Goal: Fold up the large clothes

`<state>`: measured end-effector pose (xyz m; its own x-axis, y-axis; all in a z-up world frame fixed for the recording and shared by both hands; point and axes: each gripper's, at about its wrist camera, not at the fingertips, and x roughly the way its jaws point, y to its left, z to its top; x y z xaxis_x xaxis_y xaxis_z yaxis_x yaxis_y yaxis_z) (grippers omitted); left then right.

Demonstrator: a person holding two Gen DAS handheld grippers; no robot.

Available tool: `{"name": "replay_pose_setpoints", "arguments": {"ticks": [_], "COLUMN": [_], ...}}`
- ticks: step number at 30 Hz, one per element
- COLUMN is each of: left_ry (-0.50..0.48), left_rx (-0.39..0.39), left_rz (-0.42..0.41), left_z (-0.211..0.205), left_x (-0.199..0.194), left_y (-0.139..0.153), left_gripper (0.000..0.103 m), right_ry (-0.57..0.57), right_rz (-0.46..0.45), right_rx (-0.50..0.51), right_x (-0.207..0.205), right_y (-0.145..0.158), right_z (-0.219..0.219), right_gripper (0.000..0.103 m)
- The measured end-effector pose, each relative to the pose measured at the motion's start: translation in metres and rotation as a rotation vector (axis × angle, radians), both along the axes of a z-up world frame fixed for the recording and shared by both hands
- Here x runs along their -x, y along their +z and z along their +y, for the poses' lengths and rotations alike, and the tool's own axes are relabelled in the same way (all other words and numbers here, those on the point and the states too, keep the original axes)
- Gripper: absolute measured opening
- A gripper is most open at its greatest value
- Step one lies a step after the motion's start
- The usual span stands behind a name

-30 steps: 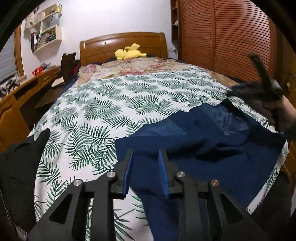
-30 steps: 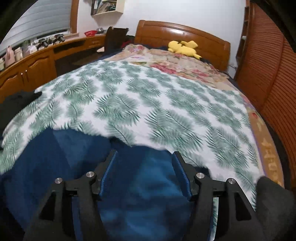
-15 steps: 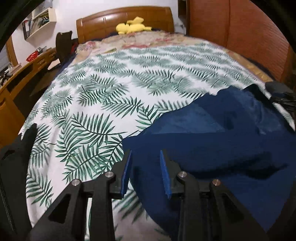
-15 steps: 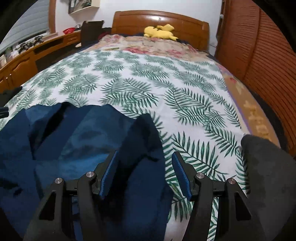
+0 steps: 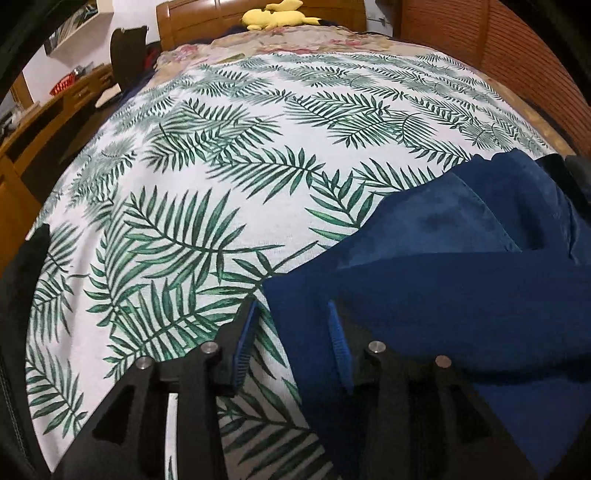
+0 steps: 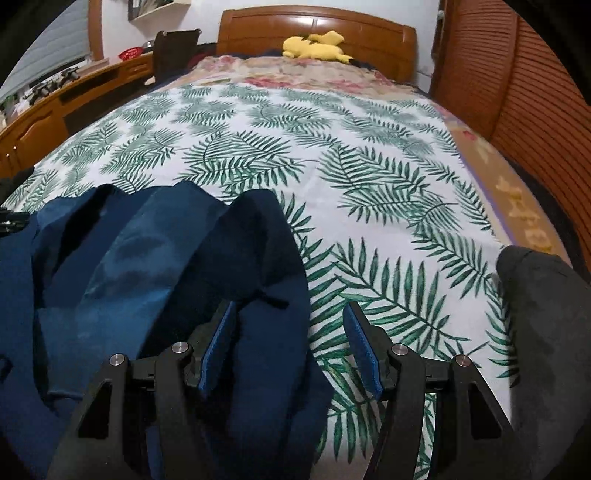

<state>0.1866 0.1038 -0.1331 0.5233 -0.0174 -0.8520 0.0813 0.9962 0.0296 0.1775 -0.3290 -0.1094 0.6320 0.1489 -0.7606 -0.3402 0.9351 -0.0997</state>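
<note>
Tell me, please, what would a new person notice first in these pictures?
First the dark blue garment, lying rumpled at the near end of the bed, with the open left gripper over its one side edge and the open right gripper over the other. Next the white bedspread with green palm leaves. A yellow plush toy lies by the wooden headboard.
</note>
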Motion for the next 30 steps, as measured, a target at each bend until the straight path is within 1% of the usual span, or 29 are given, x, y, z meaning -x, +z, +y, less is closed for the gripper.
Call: {"name": "replay_pose_setpoints", "arguments": {"ticks": [4, 5, 6, 7, 8, 9, 11, 13, 14, 15, 16, 17, 18, 20, 22, 23, 24, 25, 27, 28, 29, 30], "left_ry": [-0.009, -0.011, -0.032, -0.041, -0.045, -0.056, -0.066, -0.073, -0.067, -0.056, -0.045, -0.03, -0.012, 0.015, 0.046, 0.066, 0.085, 0.1, 0.117, 0.119, 0.12, 0.115], "left_rx": [-0.014, -0.014, -0.001, -0.01, -0.02, -0.047, -0.068, -0.082, -0.079, -0.075, -0.069, -0.065, -0.066, -0.059, -0.074, -0.071, -0.062, -0.048, -0.041, -0.029, -0.026, -0.033], "left_rz": [-0.01, -0.012, -0.014, -0.02, -0.024, -0.033, -0.047, -0.078, -0.095, -0.11, -0.132, -0.159, -0.182, -0.235, -0.281, -0.302, -0.324, -0.346, -0.381, -0.396, -0.391, -0.383], "left_z": [-0.003, -0.004, -0.006, -0.008, -0.009, -0.014, -0.017, -0.019, -0.017, -0.015, -0.011, -0.007, -0.003, 0.008, 0.016, 0.021, 0.026, 0.03, 0.033, 0.033, 0.031, 0.029], "left_x": [0.001, 0.001, 0.003, 0.003, 0.004, 0.005, 0.007, 0.011, 0.013, 0.014, 0.016, 0.018, 0.019, 0.023, 0.025, 0.025, 0.024, 0.023, 0.02, 0.017, 0.011, 0.006], "left_y": [-0.001, 0.0, 0.0, 0.001, 0.002, 0.003, 0.006, 0.013, 0.017, 0.022, 0.028, 0.034, 0.041, 0.053, 0.063, 0.068, 0.073, 0.078, 0.087, 0.09, 0.091, 0.09], "left_gripper": [0.038, 0.033, 0.024, 0.022, 0.014, 0.01, 0.007, 0.006, 0.006, 0.006, 0.006, 0.005, 0.005, 0.005, 0.005, 0.005, 0.005, 0.005, 0.005, 0.005, 0.005, 0.005], "right_ry": [0.02, 0.02, 0.022, 0.025, 0.03, 0.04, 0.055, 0.066, 0.073, 0.08, 0.09, 0.114, 0.124, 0.125, 0.084, 0.046, -0.015, -0.081, -0.164, -0.209, -0.234, -0.259], "right_rz": [0.019, 0.022, 0.026, 0.029, 0.037, 0.055, 0.068, 0.083, 0.096, 0.106, 0.113, 0.12, 0.11, 0.04, -0.065, -0.129, -0.18, -0.21, -0.246, -0.236, -0.208, -0.151], "right_rx": [-0.016, -0.018, -0.023, -0.029, -0.034, -0.04, -0.038, -0.038, -0.051, -0.061, -0.065, -0.064, -0.06, -0.08, -0.113, -0.134, -0.141, -0.139, -0.143, -0.11, -0.088, -0.082], "right_x": [-0.009, -0.012, -0.016, -0.019, -0.023, -0.027, -0.034, -0.04, -0.044, -0.048, -0.05, -0.051, -0.05, -0.043, -0.033, -0.028, -0.025, -0.025, -0.027, -0.031, -0.035, -0.044], "right_y": [-0.001, 0.0, 0.0, 0.001, 0.001, 0.001, 0.001, 0.0, 0.001, 0.001, 0.001, 0.001, 0.002, 0.015, 0.036, 0.048, 0.057, 0.063, 0.068, 0.064, 0.059, 0.048], "right_z": [0.001, 0.002, 0.001, 0.001, 0.001, 0.002, 0.006, 0.01, 0.011, 0.013, 0.014, 0.017, 0.019, 0.016, 0.005, -0.005, -0.016, -0.025, -0.039, -0.042, -0.044, -0.046], "right_gripper": [0.061, 0.061, 0.061, 0.061, 0.061, 0.061, 0.061, 0.059, 0.049, 0.025, 0.01, 0.002, 0.002, 0.0, 0.0, 0.0, 0.0, 0.0, 0.0, 0.0, 0.0, 0.0]}}
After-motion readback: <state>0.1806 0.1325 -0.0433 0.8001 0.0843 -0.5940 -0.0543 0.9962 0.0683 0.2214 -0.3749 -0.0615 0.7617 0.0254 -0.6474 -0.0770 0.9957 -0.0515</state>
